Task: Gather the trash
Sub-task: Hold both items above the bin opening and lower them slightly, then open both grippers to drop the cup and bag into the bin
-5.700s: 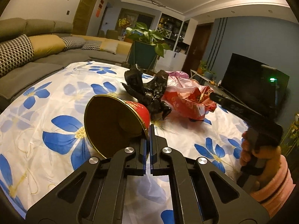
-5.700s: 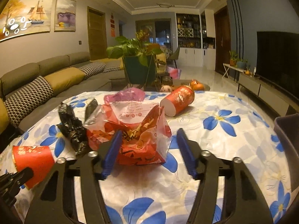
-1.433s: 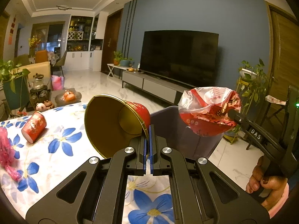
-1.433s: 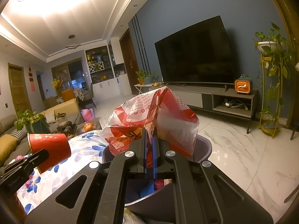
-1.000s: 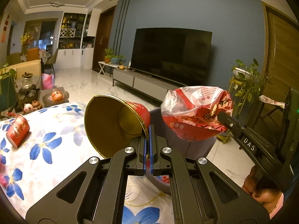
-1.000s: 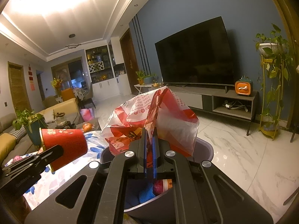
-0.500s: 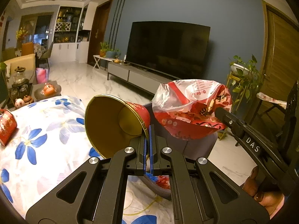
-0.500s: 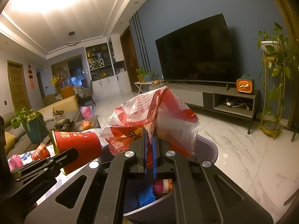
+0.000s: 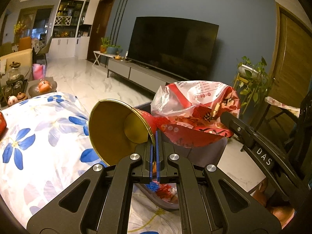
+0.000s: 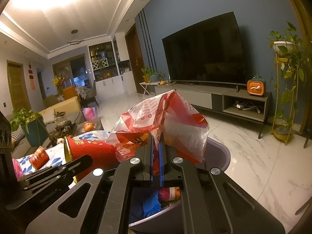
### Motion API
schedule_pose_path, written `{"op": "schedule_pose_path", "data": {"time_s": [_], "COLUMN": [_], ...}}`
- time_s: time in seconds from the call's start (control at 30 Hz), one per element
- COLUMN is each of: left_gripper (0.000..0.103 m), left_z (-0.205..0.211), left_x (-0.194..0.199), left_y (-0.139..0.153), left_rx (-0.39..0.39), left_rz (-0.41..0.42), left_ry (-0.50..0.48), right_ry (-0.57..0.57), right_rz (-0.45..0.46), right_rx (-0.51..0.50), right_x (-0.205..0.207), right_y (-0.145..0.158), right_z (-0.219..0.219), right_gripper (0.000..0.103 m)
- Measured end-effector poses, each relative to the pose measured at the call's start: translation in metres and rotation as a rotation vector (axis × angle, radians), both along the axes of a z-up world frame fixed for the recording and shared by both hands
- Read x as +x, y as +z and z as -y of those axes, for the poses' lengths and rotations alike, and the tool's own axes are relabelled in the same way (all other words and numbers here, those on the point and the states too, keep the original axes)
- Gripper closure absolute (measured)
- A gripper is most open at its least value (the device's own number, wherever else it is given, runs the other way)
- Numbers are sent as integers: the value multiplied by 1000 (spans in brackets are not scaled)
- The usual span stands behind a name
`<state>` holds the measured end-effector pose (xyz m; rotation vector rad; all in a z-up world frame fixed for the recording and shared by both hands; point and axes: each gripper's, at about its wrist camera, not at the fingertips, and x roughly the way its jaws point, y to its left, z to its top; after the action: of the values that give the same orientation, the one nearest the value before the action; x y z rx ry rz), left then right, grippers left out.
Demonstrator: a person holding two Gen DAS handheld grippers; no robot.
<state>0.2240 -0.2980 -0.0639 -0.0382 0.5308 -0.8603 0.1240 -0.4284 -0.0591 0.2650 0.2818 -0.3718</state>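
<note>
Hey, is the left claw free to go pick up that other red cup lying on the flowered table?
Probably not yet. The left claw is shut on the rim of a red cup, so it is occupied. The other cup lies unobstructed on the table.

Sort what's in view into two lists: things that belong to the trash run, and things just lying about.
Job:
- red paper cup, in left gripper
- red plastic bag, in right gripper
- grey bin
- second red cup on table

Lying about:
- TV
- orange radio
- hanging plant
</note>
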Motion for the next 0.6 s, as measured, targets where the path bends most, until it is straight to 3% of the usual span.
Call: {"op": "schedule_pose_path", "data": {"time_s": [0.43, 0.6], "left_gripper": [102, 101], "left_z": [1, 5], "left_x": [0, -1], "left_y": [-1, -5], "left_rx": [4, 8], "left_rz": [-12, -21], "left_ry": [8, -1], "right_ry": [11, 16], "right_rz": [-14, -12], "right_rx": [8, 16], "right_x": [6, 7], "right_y": [-6, -8], "right_z": [0, 0], "right_gripper": [97, 85]}}
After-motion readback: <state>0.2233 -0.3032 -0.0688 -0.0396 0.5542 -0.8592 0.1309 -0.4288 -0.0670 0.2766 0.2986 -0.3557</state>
